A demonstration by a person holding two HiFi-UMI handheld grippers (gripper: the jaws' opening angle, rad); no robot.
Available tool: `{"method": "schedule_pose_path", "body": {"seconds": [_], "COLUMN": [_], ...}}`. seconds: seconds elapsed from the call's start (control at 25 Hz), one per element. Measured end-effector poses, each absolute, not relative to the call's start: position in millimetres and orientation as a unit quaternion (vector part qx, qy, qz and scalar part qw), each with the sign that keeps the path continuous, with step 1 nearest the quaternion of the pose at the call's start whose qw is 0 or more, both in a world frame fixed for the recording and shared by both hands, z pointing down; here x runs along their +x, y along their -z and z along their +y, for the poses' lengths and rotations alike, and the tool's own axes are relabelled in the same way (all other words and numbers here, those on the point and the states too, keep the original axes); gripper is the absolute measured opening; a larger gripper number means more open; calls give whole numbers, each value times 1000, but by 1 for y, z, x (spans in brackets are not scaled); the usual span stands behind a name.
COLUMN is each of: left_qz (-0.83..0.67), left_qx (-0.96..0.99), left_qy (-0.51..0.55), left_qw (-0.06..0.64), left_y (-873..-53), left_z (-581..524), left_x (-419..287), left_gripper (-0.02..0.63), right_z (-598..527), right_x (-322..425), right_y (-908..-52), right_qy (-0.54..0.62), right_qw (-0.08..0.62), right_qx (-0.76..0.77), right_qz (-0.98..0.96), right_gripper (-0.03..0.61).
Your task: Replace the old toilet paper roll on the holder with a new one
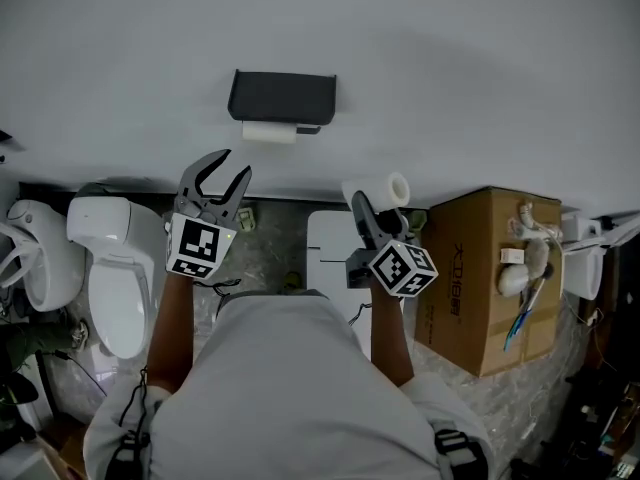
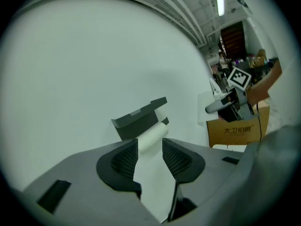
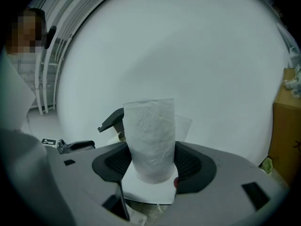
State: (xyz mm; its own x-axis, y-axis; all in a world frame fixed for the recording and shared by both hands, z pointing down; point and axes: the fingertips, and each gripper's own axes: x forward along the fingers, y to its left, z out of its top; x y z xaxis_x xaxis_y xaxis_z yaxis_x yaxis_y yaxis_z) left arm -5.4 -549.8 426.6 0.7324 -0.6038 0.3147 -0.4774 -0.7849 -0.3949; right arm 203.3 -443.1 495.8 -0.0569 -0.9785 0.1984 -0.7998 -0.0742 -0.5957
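A dark grey holder is fixed to the white wall, with the old white roll under its cover. My left gripper is raised below and left of it, jaws open and nothing between them. In the left gripper view the holder and old roll show beyond the open left gripper. My right gripper is shut on a new roll, lower right of the holder. In the right gripper view the new roll stands upright in the right gripper and partly hides the holder.
A white toilet stands at the left below the wall. A cardboard box with small items on top sits at the right, close to the right gripper. A white bin is on the floor between my arms.
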Motion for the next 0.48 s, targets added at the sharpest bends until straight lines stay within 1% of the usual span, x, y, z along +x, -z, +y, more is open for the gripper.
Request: {"method": "schedule_pose_path", "body": {"seconds": [0.12,0.32,0.48], "left_qz": [282,259,250], "left_qx": [-904,-885,-867], "left_qy": [259,310,340], "left_qw": [191,230,266], "left_y": [-434,-450,-458], "left_z": [-561,-577,-584], "left_x": [17,42,52], "left_gripper": [160,161,172], "right_z": [-445,-441,-437], "right_x": [220,248,257], "right_y": [-500,-511,-517], "right_qy": [299,305,309], "right_qw": [159,181,188], "right_qx": [-677,-693,-699], "right_qz": [654,628,616], "right_gripper": [285,285,285]}}
